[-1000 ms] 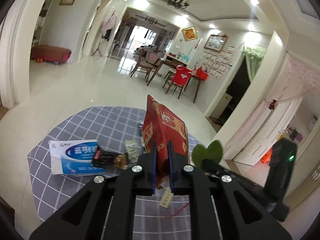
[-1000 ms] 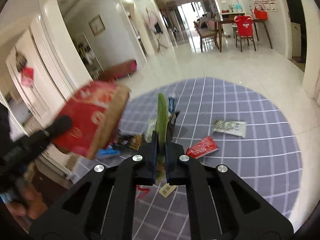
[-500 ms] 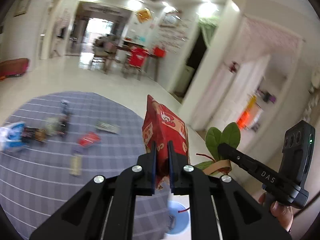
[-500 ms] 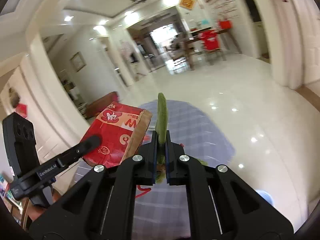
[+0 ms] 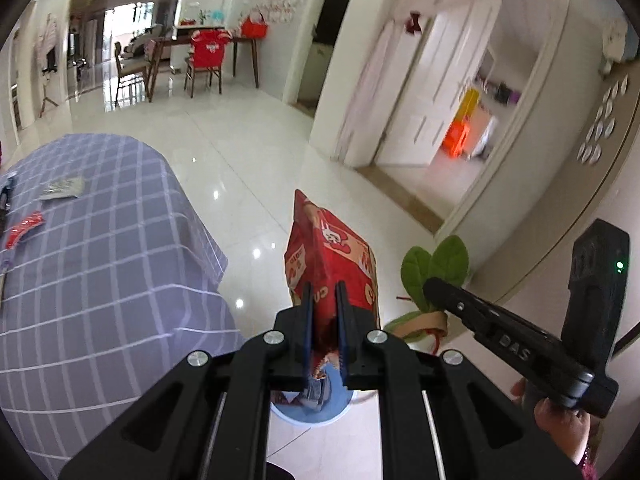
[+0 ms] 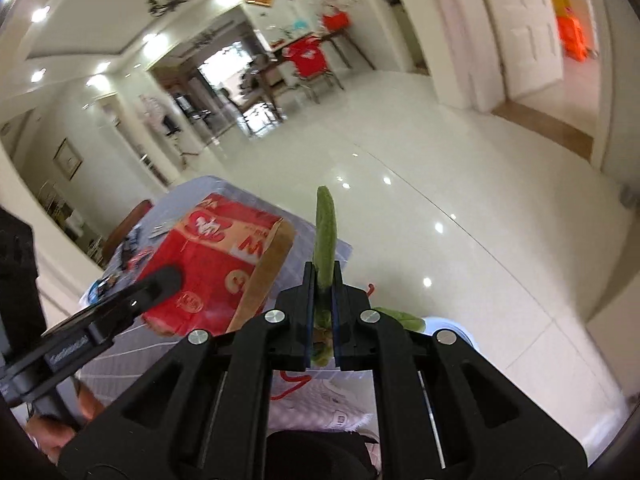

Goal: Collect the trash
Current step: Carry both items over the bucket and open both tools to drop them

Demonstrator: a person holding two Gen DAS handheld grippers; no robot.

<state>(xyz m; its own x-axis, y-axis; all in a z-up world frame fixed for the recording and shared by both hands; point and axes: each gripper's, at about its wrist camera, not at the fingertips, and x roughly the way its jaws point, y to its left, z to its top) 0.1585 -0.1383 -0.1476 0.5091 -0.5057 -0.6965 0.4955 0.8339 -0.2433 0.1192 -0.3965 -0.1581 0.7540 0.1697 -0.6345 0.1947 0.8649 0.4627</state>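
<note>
Both grippers have swung off the checkered table [image 5: 100,264] and now sit over a blue bin [image 5: 320,410] on the floor. Left gripper [image 5: 322,292] clamped on crumpled red paper bag [image 5: 332,264], upright; right gripper [image 6: 321,280] clamped on green leaves [image 6: 326,232].

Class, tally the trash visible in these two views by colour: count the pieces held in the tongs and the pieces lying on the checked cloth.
Red: 2 (bag, wrapper)
Green: 1 (leaves)
Silver: 1 (packet)
Total: 4
</note>
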